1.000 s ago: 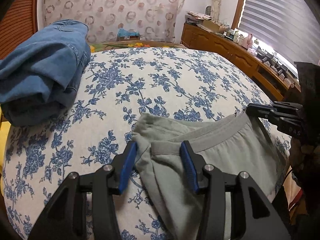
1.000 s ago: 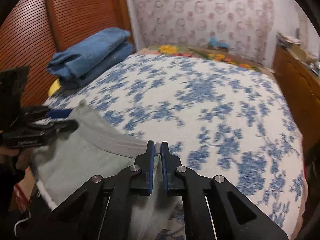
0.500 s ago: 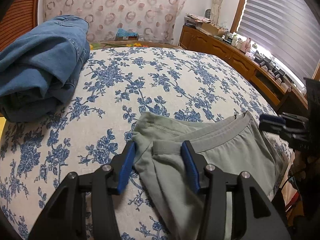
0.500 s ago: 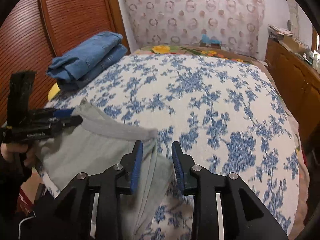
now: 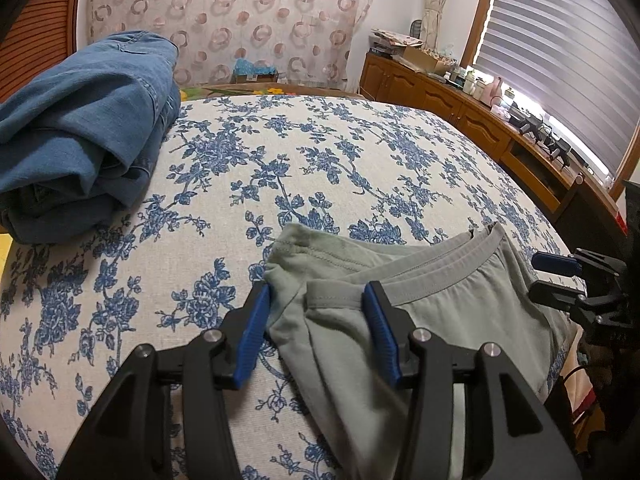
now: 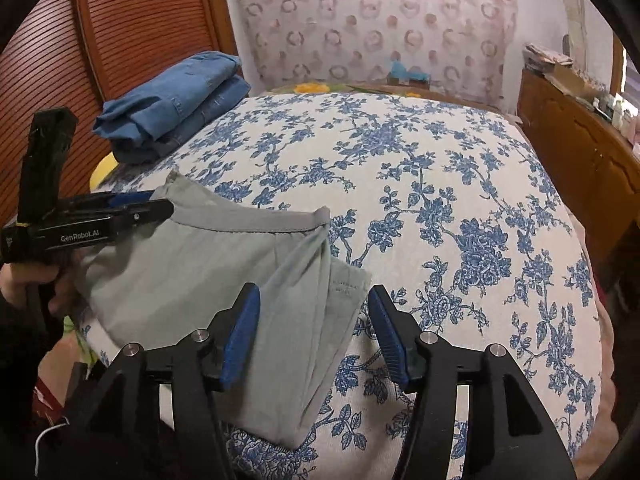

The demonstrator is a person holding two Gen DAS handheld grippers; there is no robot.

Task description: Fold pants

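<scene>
Black two-finger left gripper (image 5: 316,334) and right gripper (image 6: 314,334), blue ribbed pads (image 5: 252,338), silver screws, white "GenRobot.AI" lettering, bare-skinned hand (image 6: 24,280).

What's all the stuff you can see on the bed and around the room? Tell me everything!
grey-green pants: one, grey-green, near edge of the bed, waistband toward the middle
folded jeans: one pile, blue, far left corner of the bed
bedspread: one, white with blue flowers, covering the bed
wooden cabinet: one, brown, along the right wall, small things on top
window blind: one, grey, above the cabinet
patterned curtain: one, pink circles, back wall
left hand-held gripper: one, black with blue pads, open over the pants' left corner
right hand-held gripper: one, black with blue pads, open over the pants' right edge
</scene>
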